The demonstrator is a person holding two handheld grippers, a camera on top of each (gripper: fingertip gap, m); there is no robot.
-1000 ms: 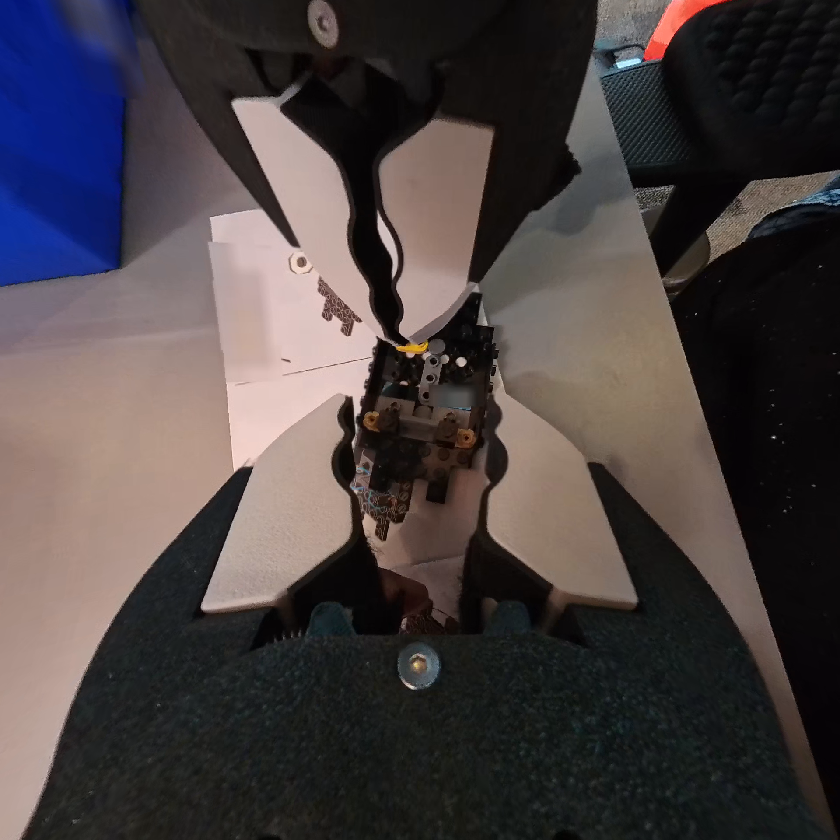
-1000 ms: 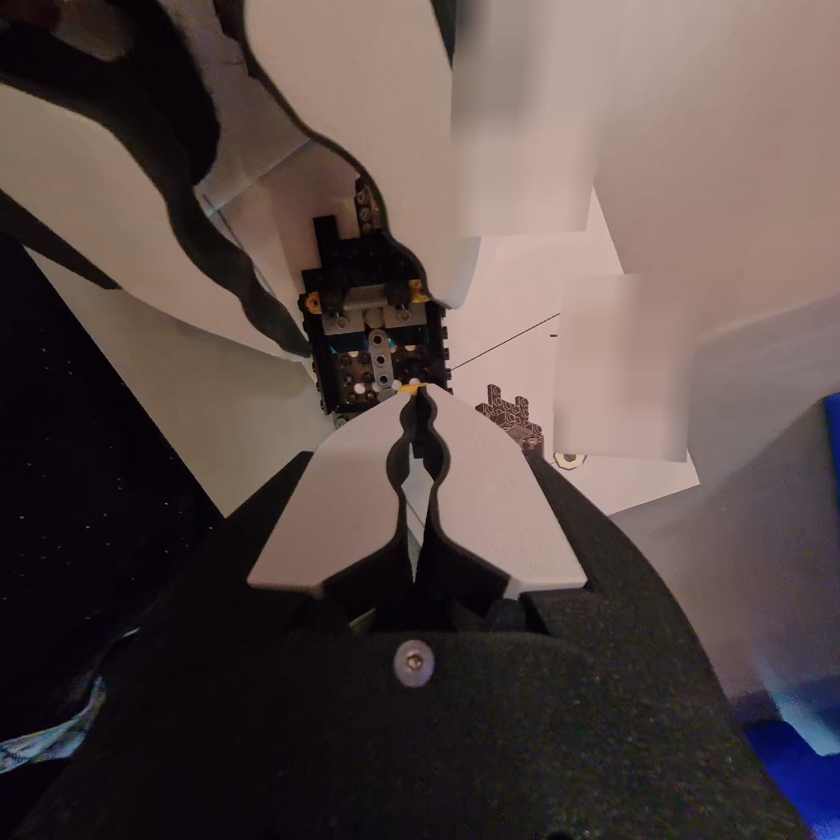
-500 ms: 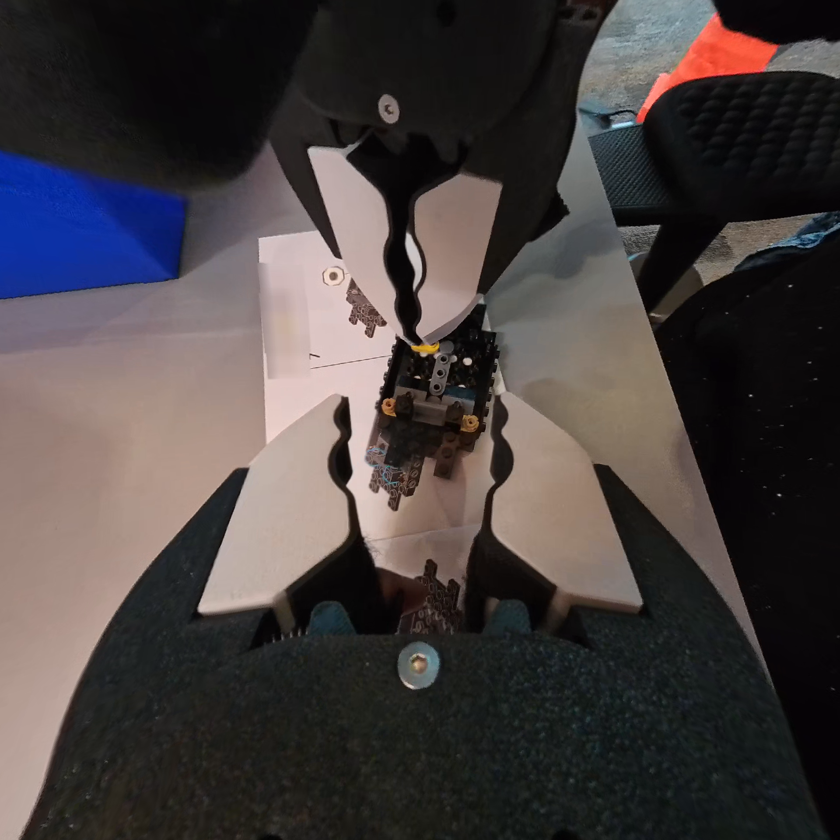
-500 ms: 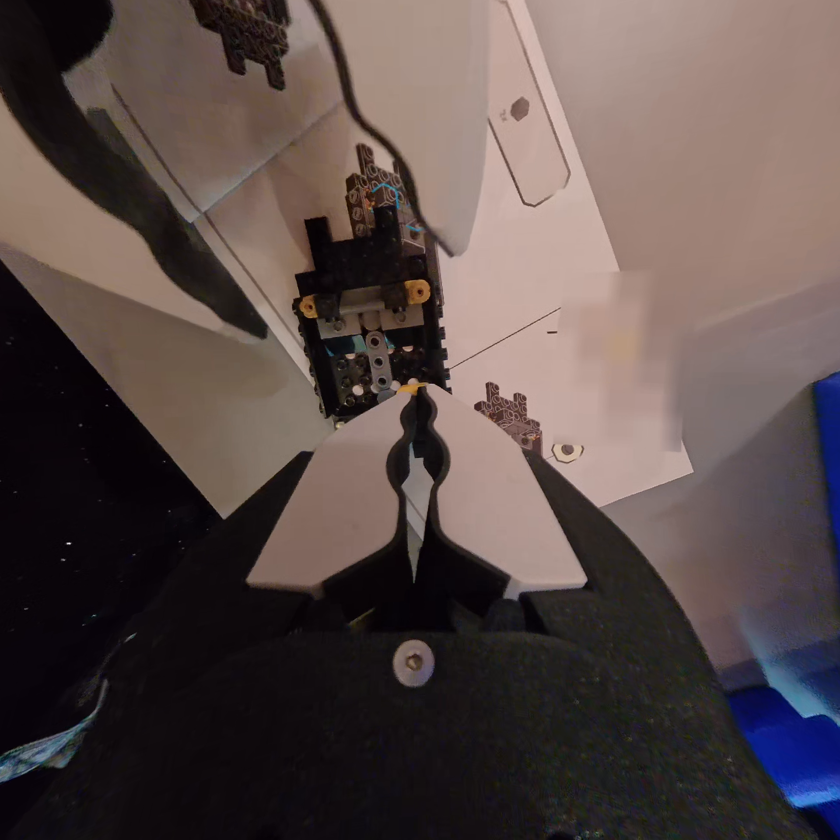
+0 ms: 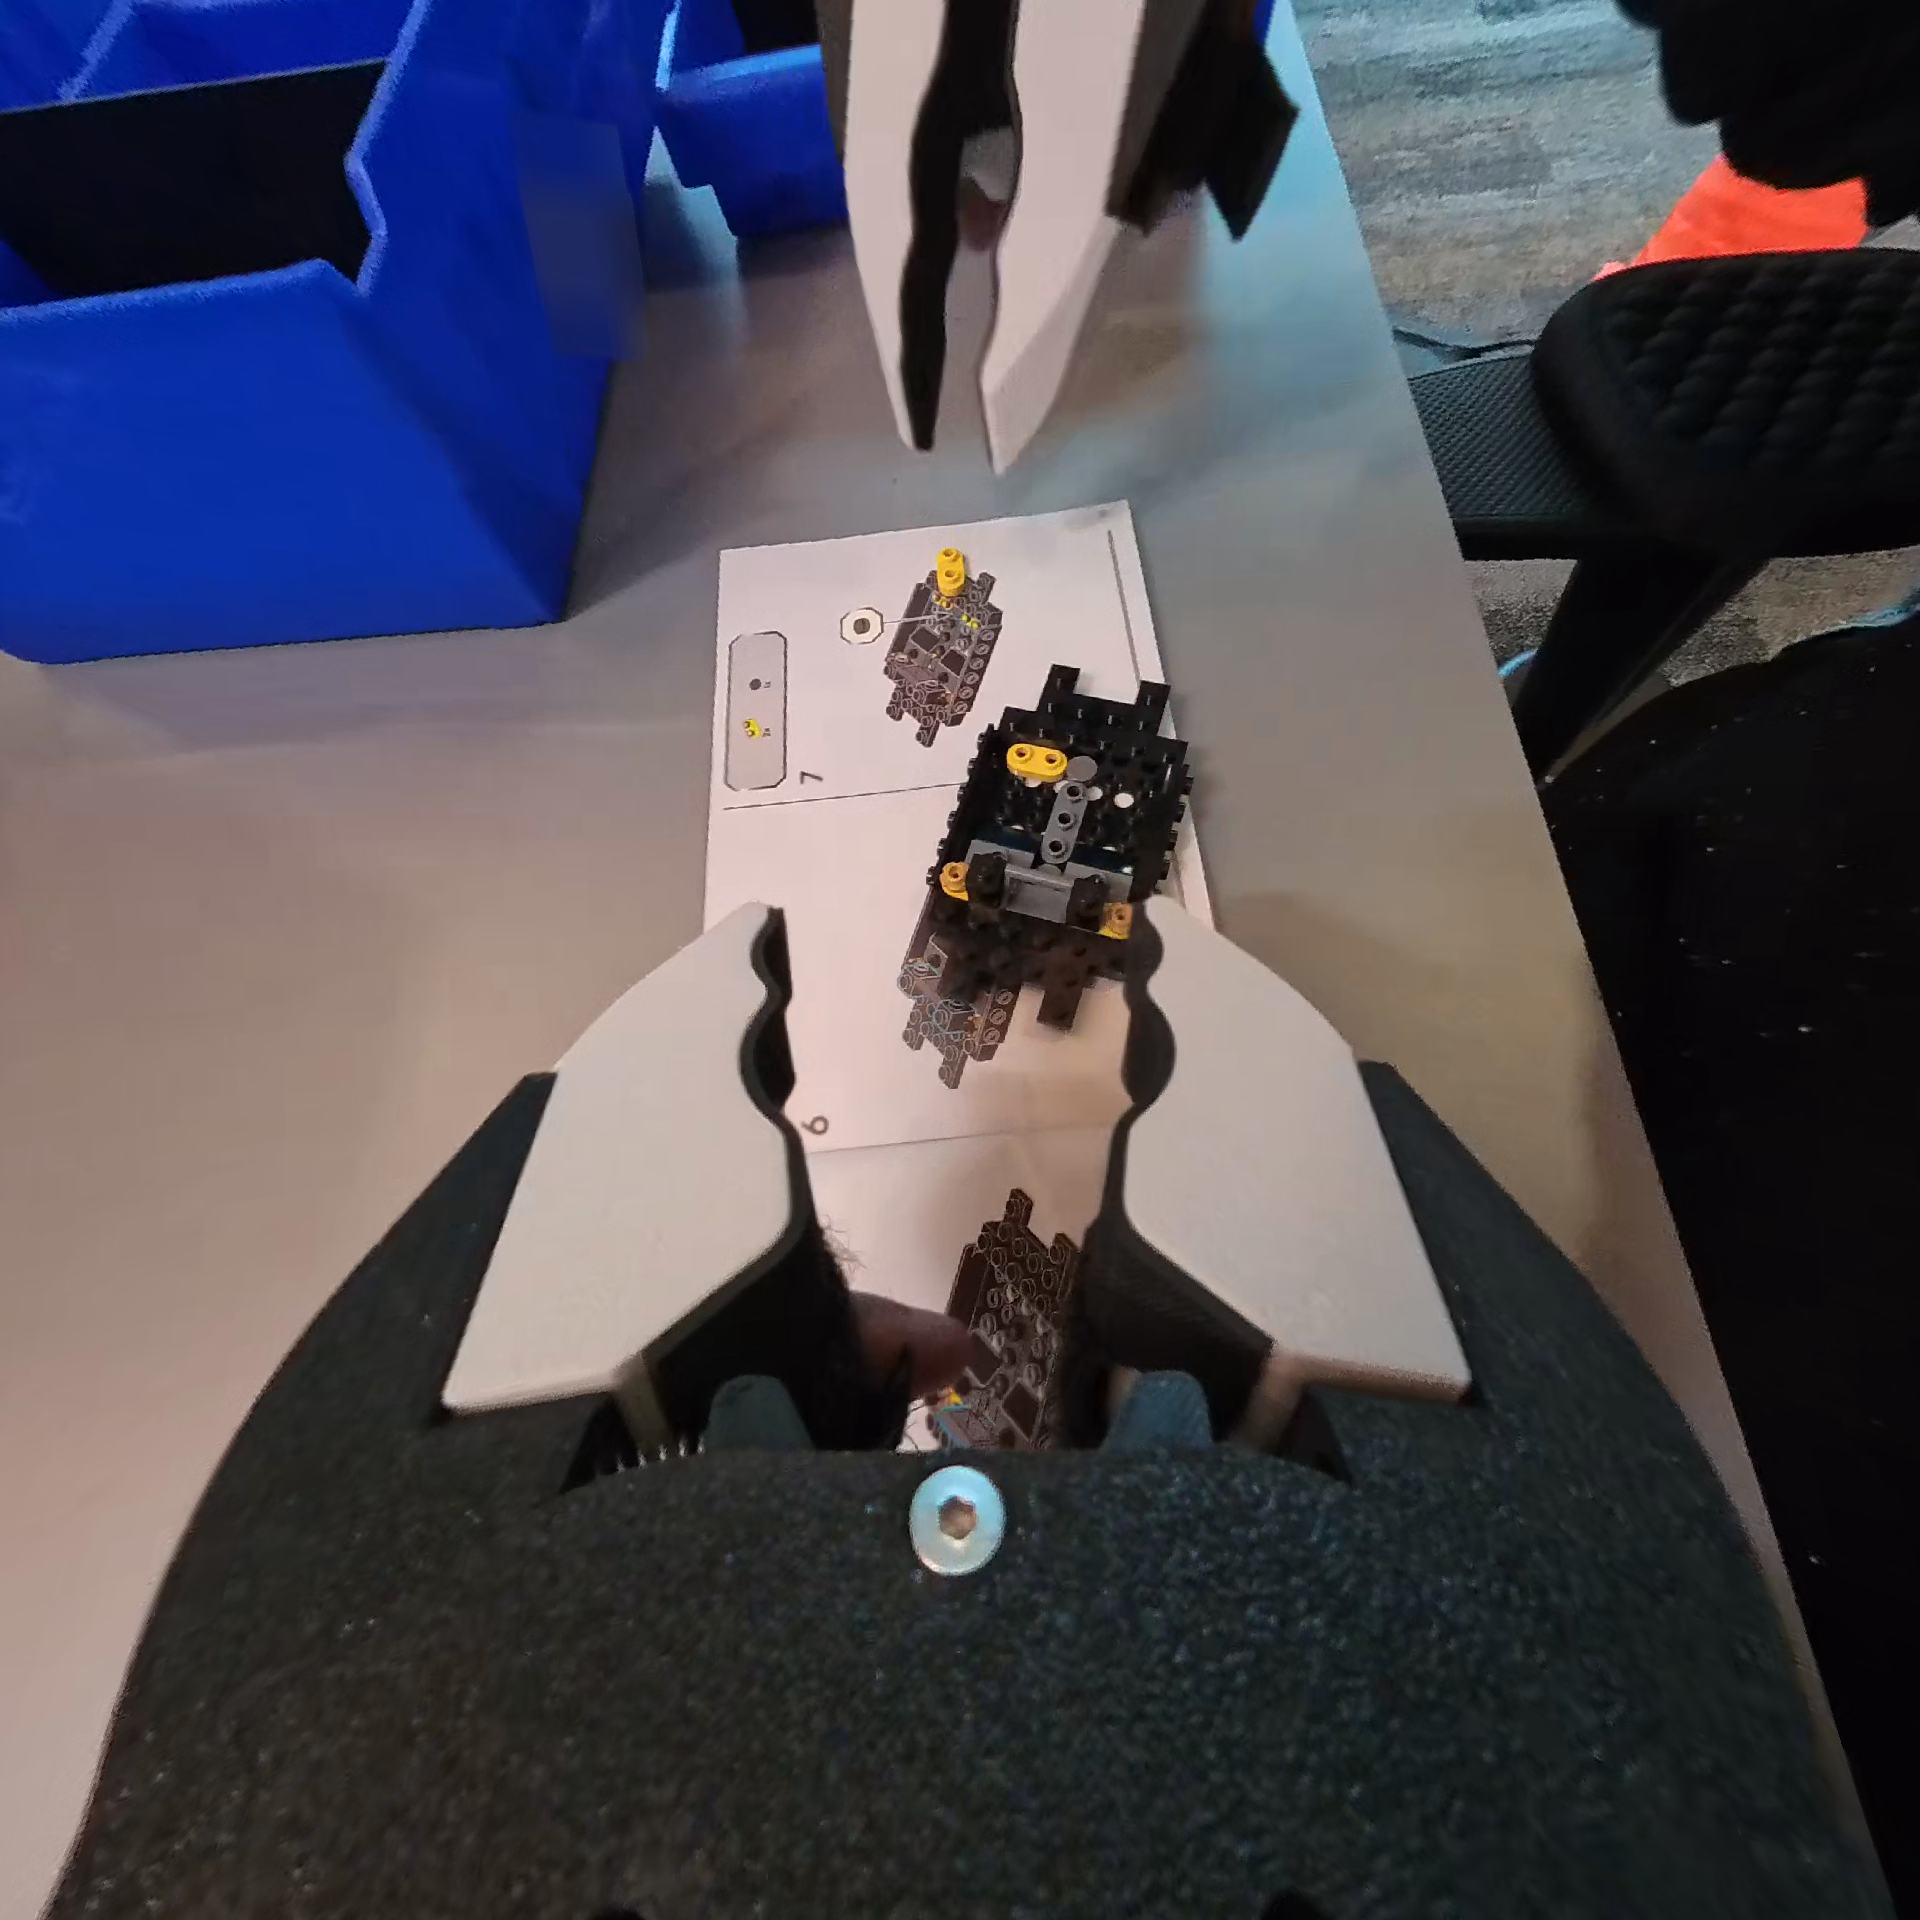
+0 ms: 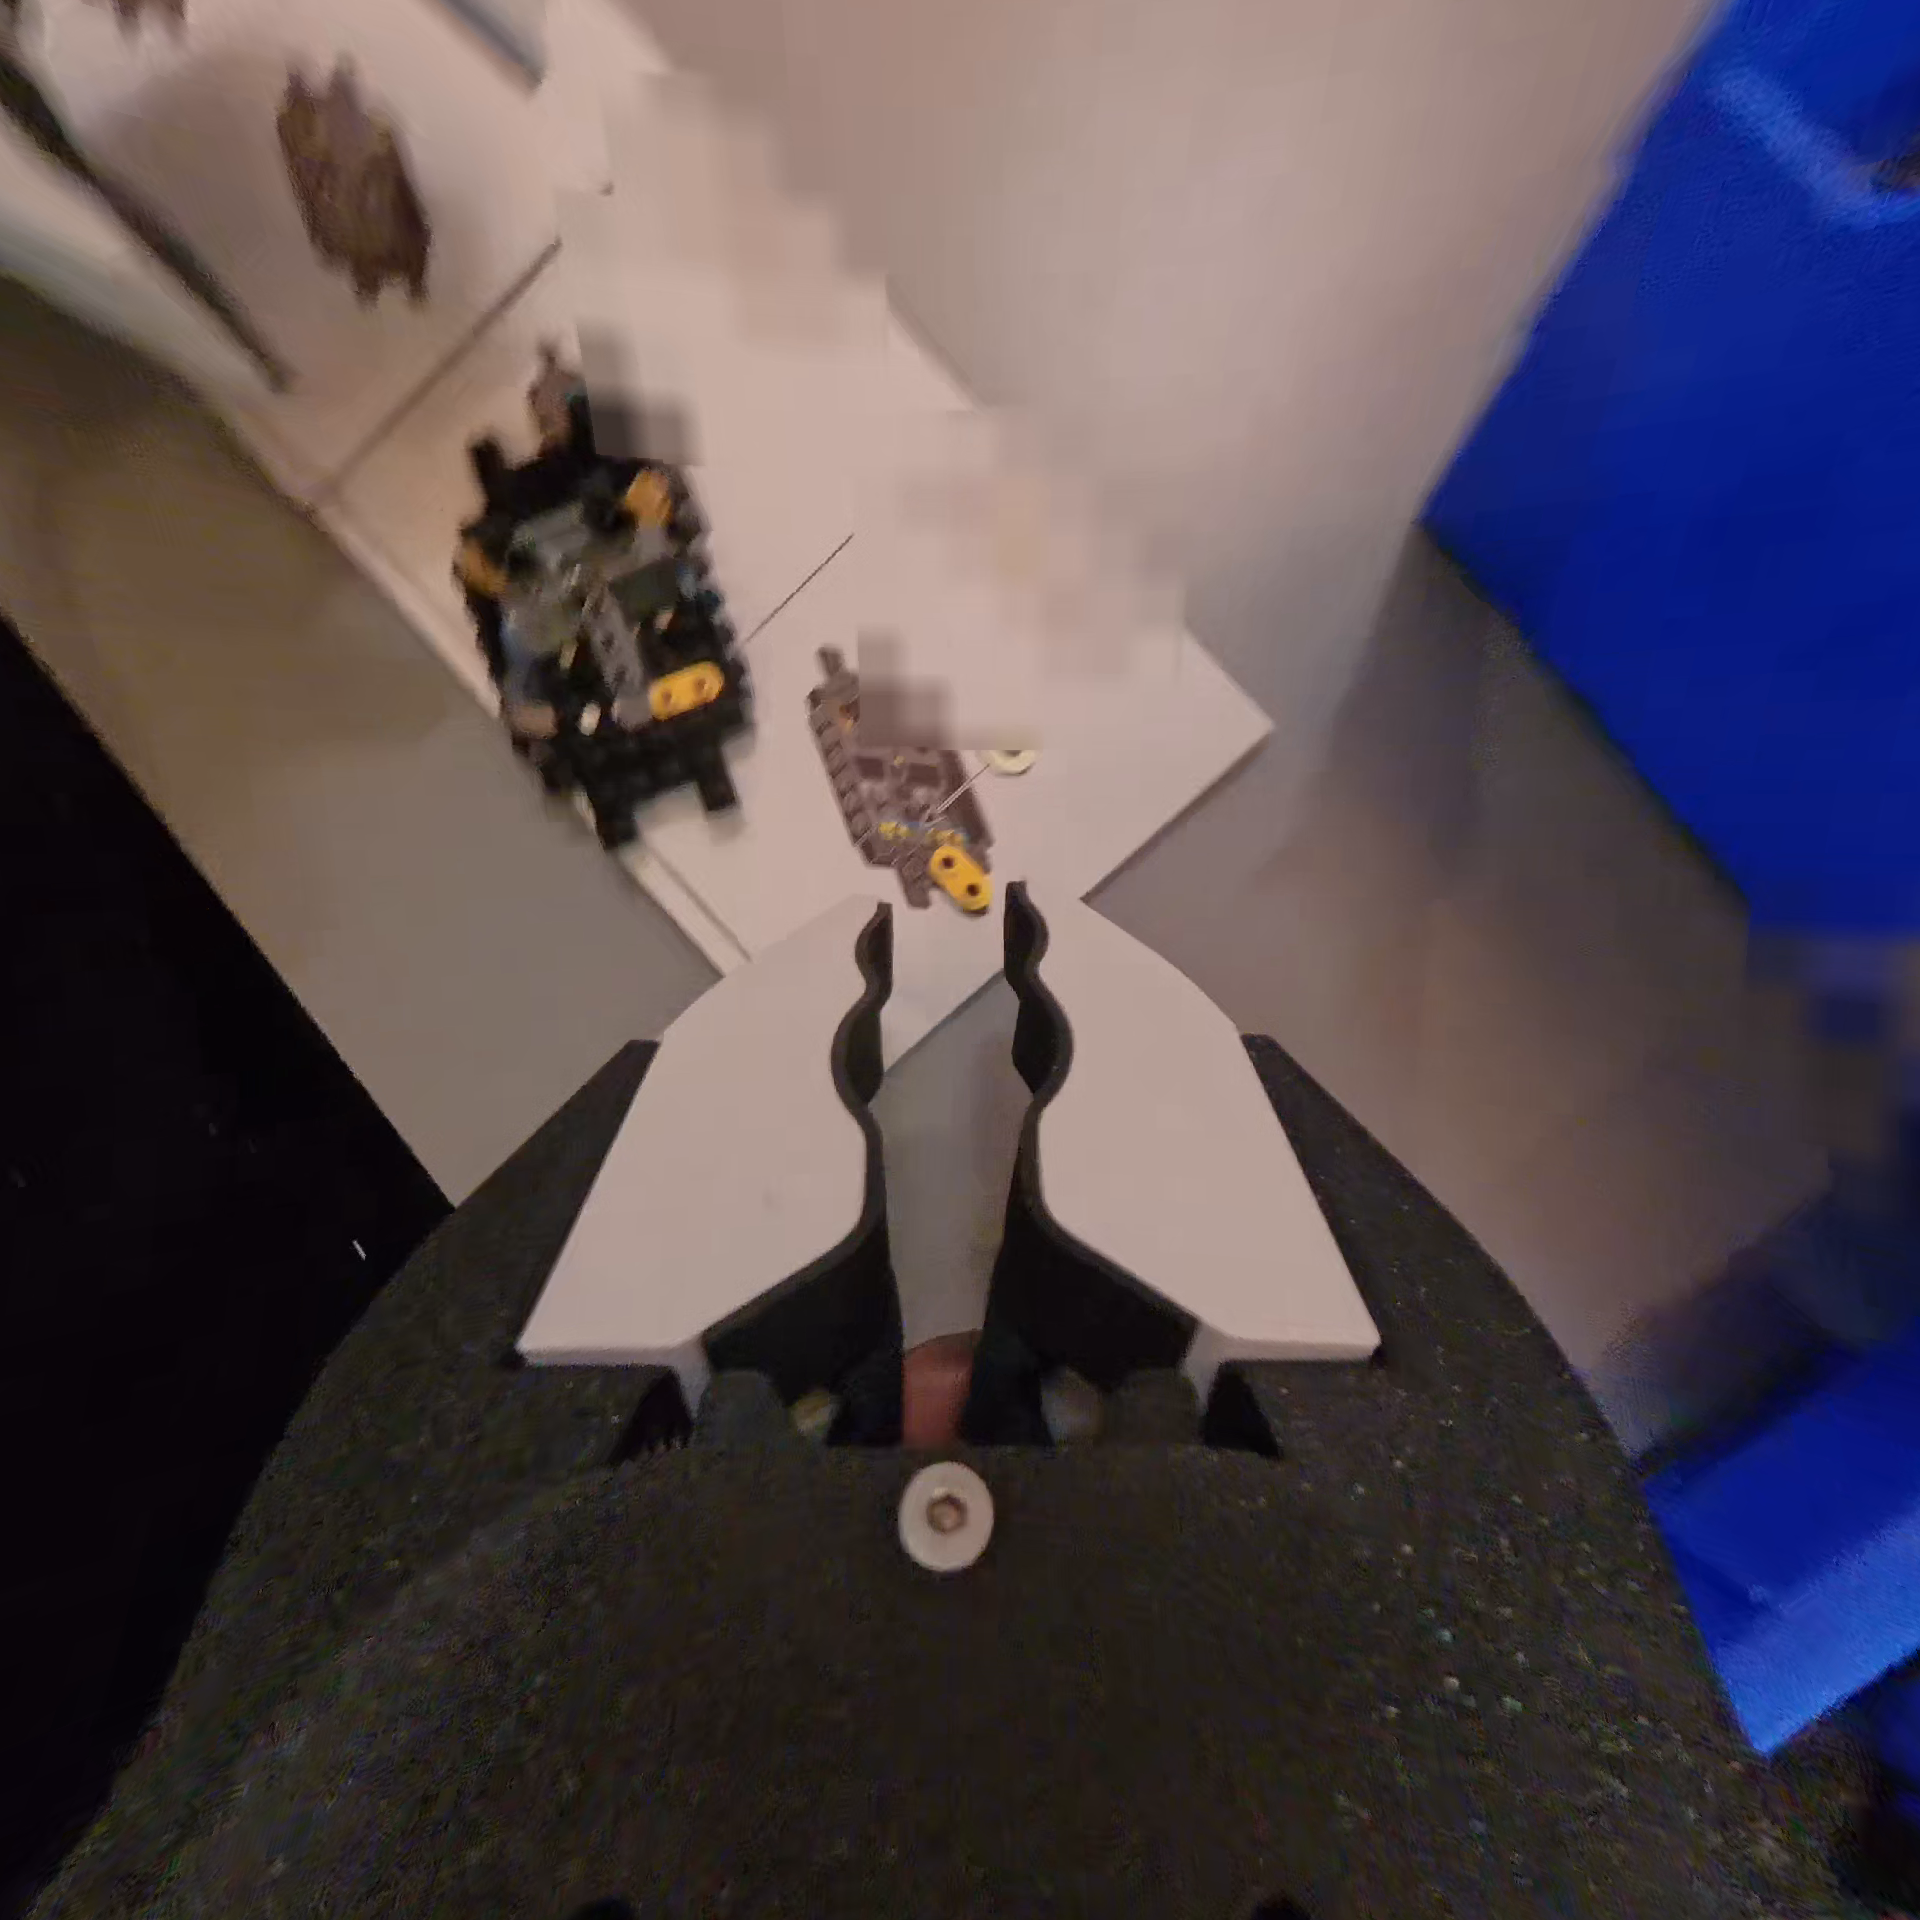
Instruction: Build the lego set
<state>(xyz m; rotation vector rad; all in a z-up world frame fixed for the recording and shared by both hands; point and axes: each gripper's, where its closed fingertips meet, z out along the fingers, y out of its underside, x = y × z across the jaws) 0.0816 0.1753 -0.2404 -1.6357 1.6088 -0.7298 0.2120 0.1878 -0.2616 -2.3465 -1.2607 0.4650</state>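
Two white fingers with wavy black inner pads frame the left wrist view: the left gripper [image 5: 956, 935] stands wide open and holds nothing. Ahead of it, just past its right fingertip, the lego model [image 5: 1055, 831] sits on the instruction sheet [image 5: 831, 883], a blocky black build with grey beams and small yellow pieces, among them a yellow two-hole plate [image 5: 1037, 761] on top at the model's far end. The sheet lies flat on the smooth grey table [image 5: 312, 935], the model on its right half, near the table's right edge. Beyond the model, clear of the sheet's far edge, the right gripper [image 5: 956, 447] points down above the table, its tips slightly parted, nothing between them. Left of the model and farther back stands a glossy blue bin [image 5: 281, 436] with a notched wall; a black mesh chair [image 5: 1714, 384] is to the model's right, off the table.

From the right wrist view, blurred, the right gripper [image 6: 948, 914] shows a clear gap between its tips and grips nothing. The lego model [image 6: 603, 644] lies up and left of them, well apart, on the instruction sheet [image 6: 810, 883], its yellow two-hole plate [image 6: 686, 691] on the near end. Only this view shows the printed diagram with a yellow piece [image 6: 961, 873] directly ahead of the fingertips. The blue bin [image 6: 1714, 520] fills the side right of the model.
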